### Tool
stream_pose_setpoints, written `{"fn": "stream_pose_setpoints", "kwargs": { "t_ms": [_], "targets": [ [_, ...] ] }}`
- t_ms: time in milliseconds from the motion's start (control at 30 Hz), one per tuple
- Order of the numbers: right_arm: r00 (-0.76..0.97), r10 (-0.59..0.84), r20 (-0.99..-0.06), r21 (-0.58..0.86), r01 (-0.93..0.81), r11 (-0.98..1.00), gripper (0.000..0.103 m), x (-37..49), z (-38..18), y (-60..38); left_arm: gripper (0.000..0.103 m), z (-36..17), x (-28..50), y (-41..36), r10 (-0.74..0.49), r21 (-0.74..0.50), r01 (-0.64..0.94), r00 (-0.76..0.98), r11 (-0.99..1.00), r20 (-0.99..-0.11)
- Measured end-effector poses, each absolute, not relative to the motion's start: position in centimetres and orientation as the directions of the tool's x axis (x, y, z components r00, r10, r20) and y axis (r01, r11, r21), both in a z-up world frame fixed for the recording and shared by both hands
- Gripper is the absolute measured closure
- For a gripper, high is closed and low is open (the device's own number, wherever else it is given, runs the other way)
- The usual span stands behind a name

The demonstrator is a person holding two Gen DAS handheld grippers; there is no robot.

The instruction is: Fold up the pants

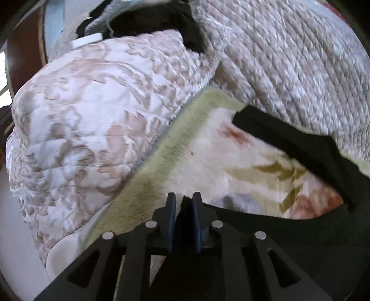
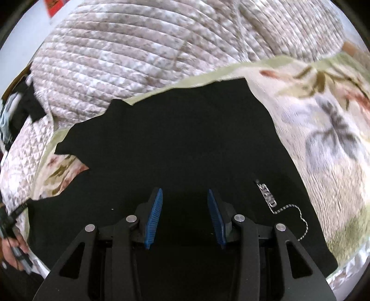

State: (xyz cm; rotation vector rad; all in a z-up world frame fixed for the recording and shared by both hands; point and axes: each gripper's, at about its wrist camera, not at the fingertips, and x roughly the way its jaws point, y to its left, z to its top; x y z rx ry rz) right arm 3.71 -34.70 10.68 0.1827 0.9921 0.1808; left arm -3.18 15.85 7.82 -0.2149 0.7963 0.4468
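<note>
Black pants (image 2: pixel 175 143) lie spread on a floral fleece blanket (image 2: pixel 323 143). A white logo and a speckled drawstring (image 2: pixel 298 215) mark the waist end at the right of the right wrist view. My right gripper (image 2: pixel 185 194) hovers over the pants near the waist, its blue pads (image 2: pixel 153 217) well apart with nothing clamped between them. In the left wrist view, my left gripper (image 1: pixel 184 200) has its fingers nearly together on an edge of the black pants (image 1: pixel 289 233). One pant leg (image 1: pixel 300 143) runs up toward the quilt.
A quilted beige comforter (image 1: pixel 92 115) is bunched to the left and behind, also along the far side as the comforter (image 2: pixel 138 58). A pile of dark clothes (image 1: pixel 157 20) lies at the far edge. A person's hand (image 2: pixel 9 252) shows at the lower left.
</note>
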Motion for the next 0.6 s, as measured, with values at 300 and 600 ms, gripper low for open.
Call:
{"fn": "stream_pose_setpoints", "kwargs": {
  "t_ms": [300, 600],
  "targets": [
    [0.496, 0.239, -0.835, 0.147, -0.217, 0.965, 0.045, 3.3, 9.5, -30.6, 0.066, 8.2, -2.8, 9.7, 0.038, -0.13, -0.201, 0.666, 0.971, -0.745],
    [0.541, 0.227, -0.81, 0.117, -0.23, 0.966, 0.045, 2.9, 10.2, -30.1, 0.063, 7.6, -2.4, 4.4, -0.02, -0.102, -0.093, 0.634, 0.99, -0.773]
  ]
}}
